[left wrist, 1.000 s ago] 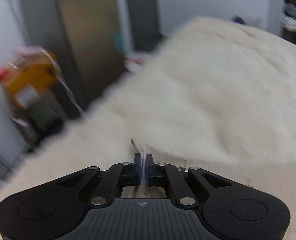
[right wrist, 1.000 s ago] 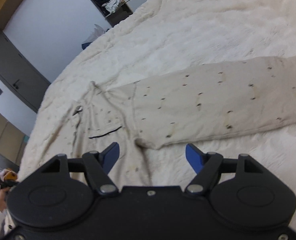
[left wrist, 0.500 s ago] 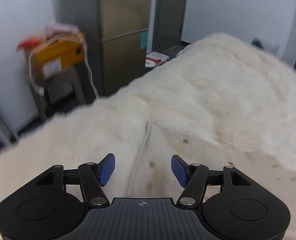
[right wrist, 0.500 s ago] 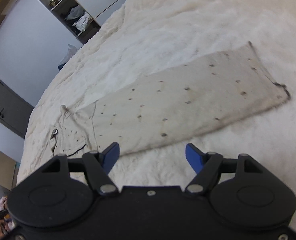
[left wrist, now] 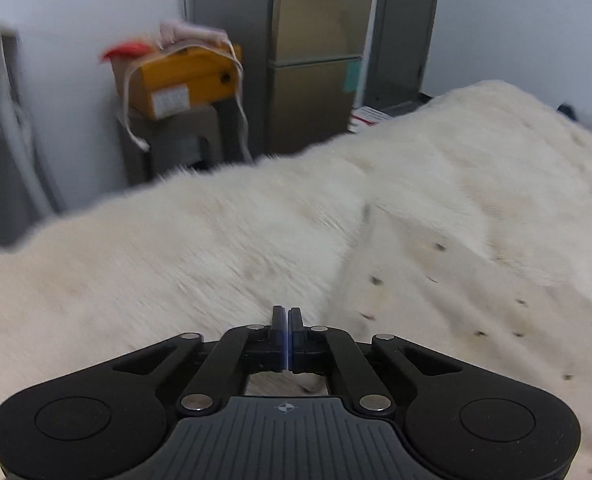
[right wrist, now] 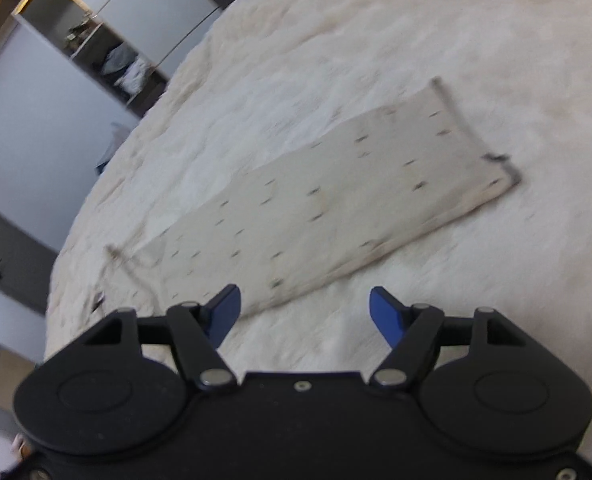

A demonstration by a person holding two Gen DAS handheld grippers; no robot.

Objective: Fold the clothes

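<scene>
the spotted cream trousers (right wrist: 336,208) lie flat on the fluffy white blanket (right wrist: 456,40), one leg stretched out ahead of my right gripper (right wrist: 304,312), whose jaws stand apart over bare blanket. my left gripper (left wrist: 286,320) is closing with nothing between its jaws, trousers just beside it.

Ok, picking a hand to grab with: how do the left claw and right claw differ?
The left claw is closing, jaws almost together, nothing visibly between them; the right claw stands wide open. The left is over bare fluffy blanket beside the spotted garment; the right faces the garment's edge. Both are empty.
</scene>
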